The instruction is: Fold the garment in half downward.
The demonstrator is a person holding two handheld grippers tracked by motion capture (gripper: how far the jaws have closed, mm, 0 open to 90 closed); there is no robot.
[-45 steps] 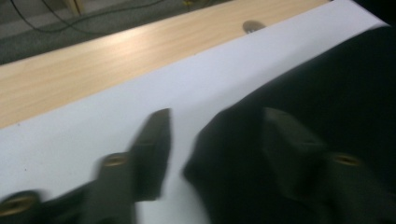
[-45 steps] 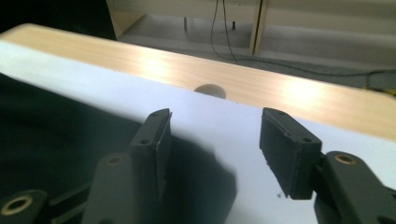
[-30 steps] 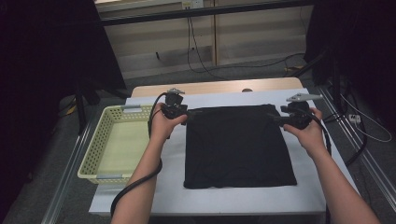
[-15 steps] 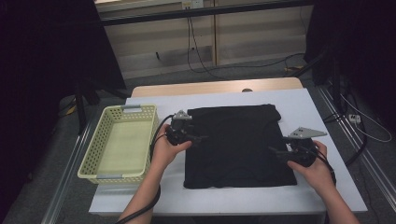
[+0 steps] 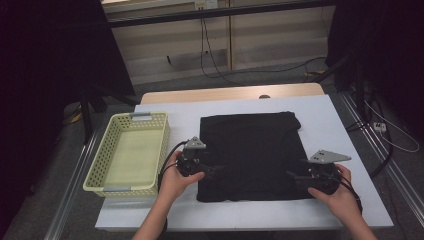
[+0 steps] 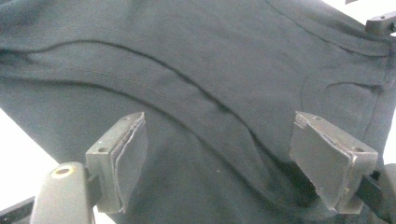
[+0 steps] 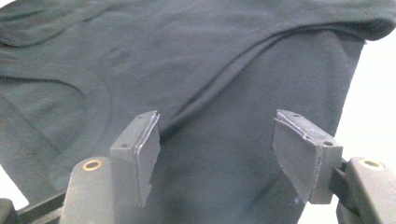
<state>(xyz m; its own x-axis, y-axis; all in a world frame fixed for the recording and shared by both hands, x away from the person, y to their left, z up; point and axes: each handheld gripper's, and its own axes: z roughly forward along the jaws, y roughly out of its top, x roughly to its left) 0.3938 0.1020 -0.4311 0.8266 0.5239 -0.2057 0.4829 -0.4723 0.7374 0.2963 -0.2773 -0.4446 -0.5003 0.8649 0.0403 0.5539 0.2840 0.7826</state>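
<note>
Now both hands have come back from the cloth's far corners to its near edge, likely to fold again. Lower left: one empty basket [image 5: 127, 152]; left gripper [image 5: 212, 169], jaws apart; centre: one black cloth [image 5: 252, 150]; lower right: right gripper [image 5: 295, 176], jaws apart.

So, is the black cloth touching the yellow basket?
Apart. The high view shows a strip of bare white table between the left edge of the black cloth and the right wall of the yellow basket.
</note>
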